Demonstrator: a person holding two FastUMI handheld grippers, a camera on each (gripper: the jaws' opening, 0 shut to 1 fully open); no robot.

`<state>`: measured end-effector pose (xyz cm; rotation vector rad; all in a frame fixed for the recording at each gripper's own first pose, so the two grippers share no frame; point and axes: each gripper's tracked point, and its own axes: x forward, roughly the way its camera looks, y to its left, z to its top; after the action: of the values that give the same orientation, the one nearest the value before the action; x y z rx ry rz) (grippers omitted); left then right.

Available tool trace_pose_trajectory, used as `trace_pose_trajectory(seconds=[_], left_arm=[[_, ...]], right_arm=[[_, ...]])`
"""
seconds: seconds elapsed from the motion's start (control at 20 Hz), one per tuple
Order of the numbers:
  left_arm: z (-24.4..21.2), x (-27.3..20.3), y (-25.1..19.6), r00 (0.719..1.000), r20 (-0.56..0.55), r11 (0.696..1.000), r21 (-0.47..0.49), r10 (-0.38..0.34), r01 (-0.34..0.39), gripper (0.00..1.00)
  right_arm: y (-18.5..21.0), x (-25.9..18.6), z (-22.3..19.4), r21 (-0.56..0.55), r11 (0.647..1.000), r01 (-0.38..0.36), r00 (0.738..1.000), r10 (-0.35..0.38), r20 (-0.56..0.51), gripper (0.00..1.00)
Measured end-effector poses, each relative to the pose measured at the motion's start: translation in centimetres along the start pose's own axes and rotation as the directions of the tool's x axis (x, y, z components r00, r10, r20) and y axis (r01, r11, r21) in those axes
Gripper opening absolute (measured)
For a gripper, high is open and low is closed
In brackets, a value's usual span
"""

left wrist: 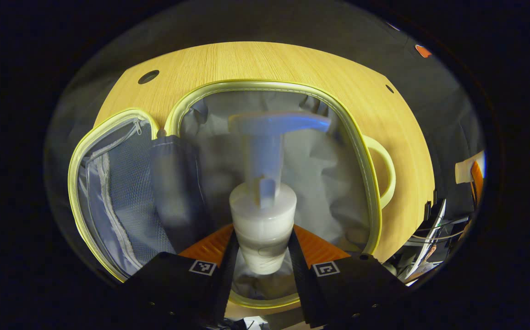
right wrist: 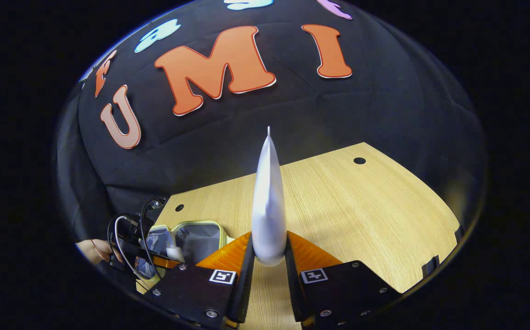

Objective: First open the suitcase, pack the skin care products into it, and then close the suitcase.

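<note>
Wooden table (right wrist: 361, 206) bears open suitcase (left wrist: 269, 87). Left gripper (left wrist: 263, 256) clamps pump bottle (left wrist: 263, 220) above lining; right gripper (right wrist: 268, 256) clamps white tube (right wrist: 268, 206) over table. Neither packed; closing remains.

White pump bottle (left wrist: 263, 220), white tube (right wrist: 268, 206), yellow-trimmed suitcase (left wrist: 370, 183) with grey lining, pale wood-grain table (left wrist: 292, 64).

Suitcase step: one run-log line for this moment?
suitcase open | left gripper shut on pump bottle above it | right gripper shut on tube over table

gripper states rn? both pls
Left gripper: shut on the pump bottle, above the open suitcase.
Right gripper: shut on the white tube, above the table.
</note>
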<state>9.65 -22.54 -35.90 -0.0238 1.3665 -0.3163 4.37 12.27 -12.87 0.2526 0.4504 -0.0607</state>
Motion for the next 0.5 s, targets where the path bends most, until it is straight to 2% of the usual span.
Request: trace_pose_trajectory(seconds=[0.05,0.1,0.15,0.25,0.3,0.4,0.5], left_arm=[[0.3,-0.1,0.2,1.0,0.015,1.0,0.006,0.009,-0.009,0.62],[0.6,-0.6,0.2,0.999,0.035,1.0,0.011,0.014,-0.014,0.75],[1.0,-1.0,0.1,0.998,0.055,1.0,0.014,0.014,-0.015,0.75],[1.8,-2.3,0.0,0.994,0.107,0.999,0.027,0.028,-0.031,0.93],[2.1,-2.7,0.1,0.989,0.14,0.998,0.035,0.045,-0.051,0.99],[3.0,-4.8,0.3,0.972,0.225,0.995,0.058,0.065,-0.08,0.99],[4.5,-7.6,0.6,0.936,0.341,0.991,0.065,0.091,-0.119,0.99]], right_arm=[[0.3,0.0,0.0,-0.003,1.0,-0.001,1.0,0.001,-0.003,0.38],[0.6,0.0,0.0,-0.008,1.0,-0.005,1.0,0.005,-0.006,0.38],[1.0,0.0,-0.1,-0.013,1.0,-0.011,1.0,0.011,-0.012,0.37],[2.1,0.0,0.0,-0.023,0.999,-0.033,0.999,0.032,-0.02,0.37],[2.7,0.0,0.0,-0.029,0.999,-0.045,0.999,0.044,-0.025,0.37],[4.2,0.0,0.0,-0.043,0.997,-0.071,0.997,0.069,-0.039,0.37],[5.9,0.0,-0.2,-0.065,0.993,-0.1,0.994,0.096,-0.057,0.37]])
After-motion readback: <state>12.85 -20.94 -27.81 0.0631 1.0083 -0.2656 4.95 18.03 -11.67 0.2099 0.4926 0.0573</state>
